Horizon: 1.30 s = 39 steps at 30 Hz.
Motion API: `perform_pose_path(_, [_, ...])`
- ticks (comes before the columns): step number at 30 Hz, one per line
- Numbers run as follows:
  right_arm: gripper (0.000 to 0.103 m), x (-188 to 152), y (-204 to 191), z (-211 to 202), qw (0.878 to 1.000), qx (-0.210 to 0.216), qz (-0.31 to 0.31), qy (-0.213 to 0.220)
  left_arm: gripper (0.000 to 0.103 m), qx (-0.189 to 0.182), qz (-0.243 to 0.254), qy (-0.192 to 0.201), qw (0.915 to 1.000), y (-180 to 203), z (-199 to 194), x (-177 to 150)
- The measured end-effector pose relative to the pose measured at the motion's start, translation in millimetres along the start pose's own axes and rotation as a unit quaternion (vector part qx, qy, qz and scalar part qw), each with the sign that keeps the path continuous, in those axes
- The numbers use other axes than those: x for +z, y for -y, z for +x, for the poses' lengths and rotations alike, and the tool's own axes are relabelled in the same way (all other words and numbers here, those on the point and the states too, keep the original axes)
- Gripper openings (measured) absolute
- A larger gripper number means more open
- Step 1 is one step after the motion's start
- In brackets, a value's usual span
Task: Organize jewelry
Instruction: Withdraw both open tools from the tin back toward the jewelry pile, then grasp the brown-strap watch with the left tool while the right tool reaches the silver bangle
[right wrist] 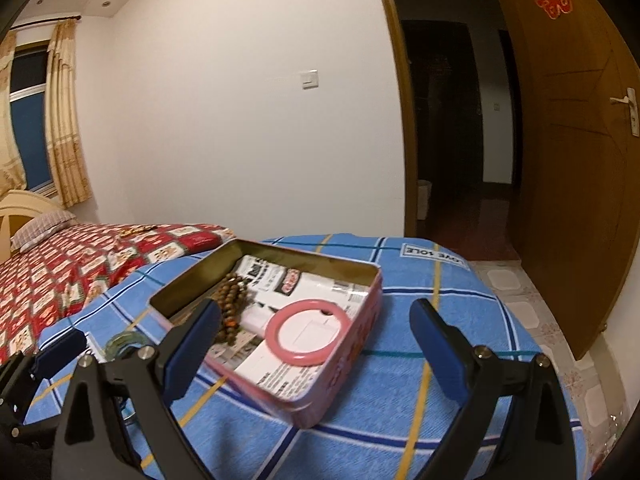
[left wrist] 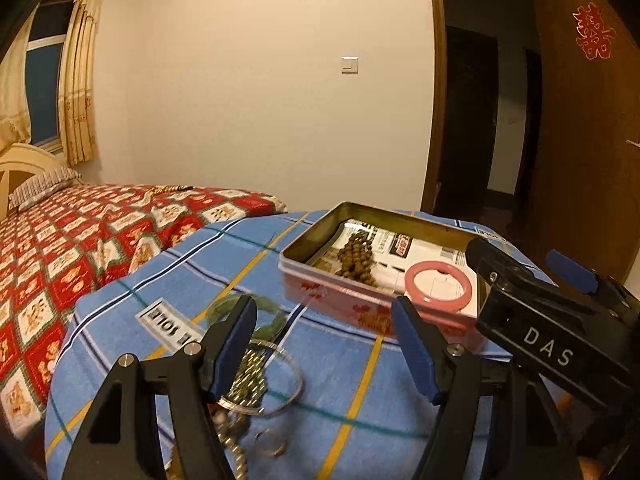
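A pink tin box (left wrist: 344,307) (right wrist: 340,380) lined with newspaper sits on the blue checked cloth. In it lie a pink bangle (left wrist: 439,283) (right wrist: 307,331) and a brown bead string (left wrist: 358,258) (right wrist: 232,304). On the cloth left of the tin are a green bangle (left wrist: 272,312) (right wrist: 120,342), a silver bangle (left wrist: 288,388), a gold chain (left wrist: 248,376) and a small ring (left wrist: 270,442). My left gripper (left wrist: 324,354) is open and empty above this loose jewelry. My right gripper (right wrist: 316,352) is open and empty, just above the tin's near side; it also shows in the left wrist view (left wrist: 560,312).
The blue cloth (left wrist: 200,272) (right wrist: 440,300) covers a small raised surface with edges falling away all around. A bed with a red patterned cover (left wrist: 80,240) (right wrist: 72,264) is at left. An open wooden door (right wrist: 580,160) and tiled floor are at right.
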State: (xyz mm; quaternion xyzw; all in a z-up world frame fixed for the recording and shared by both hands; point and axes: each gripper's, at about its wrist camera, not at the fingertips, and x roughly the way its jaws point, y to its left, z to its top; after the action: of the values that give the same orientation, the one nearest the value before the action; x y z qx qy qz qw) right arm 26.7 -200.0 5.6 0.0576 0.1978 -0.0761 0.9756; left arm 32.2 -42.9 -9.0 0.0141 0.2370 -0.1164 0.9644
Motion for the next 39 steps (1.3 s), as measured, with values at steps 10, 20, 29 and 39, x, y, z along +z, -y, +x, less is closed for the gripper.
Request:
perform_pose_path(10, [0.097, -9, -27, -7, 0.998, 0.050, -0.035, -0.010, 0.070, -0.017, -0.101, -0.050, 0.9935, -70, -13, -9])
perform_pose_path(20, [0.085, -15, -39, -4, 0.993, 0.102, -0.041, -0.044, 0.070, 0.035, -0.110, -0.062, 0.9914, -144, -33, -17])
perform_pose_path(29, [0.076, -32, -76, 10, 0.966, 0.208, -0.068, -0.137, 0.070, -0.006, -0.044, -0.095, 0.9945, -140, -37, -32])
perform_pose_path(39, [0.089, -48, -131, 45, 0.929, 0.254, -0.137, -0.230, 0.070, -0.017, 0.035, -0.109, 0.9933, -119, -44, -40])
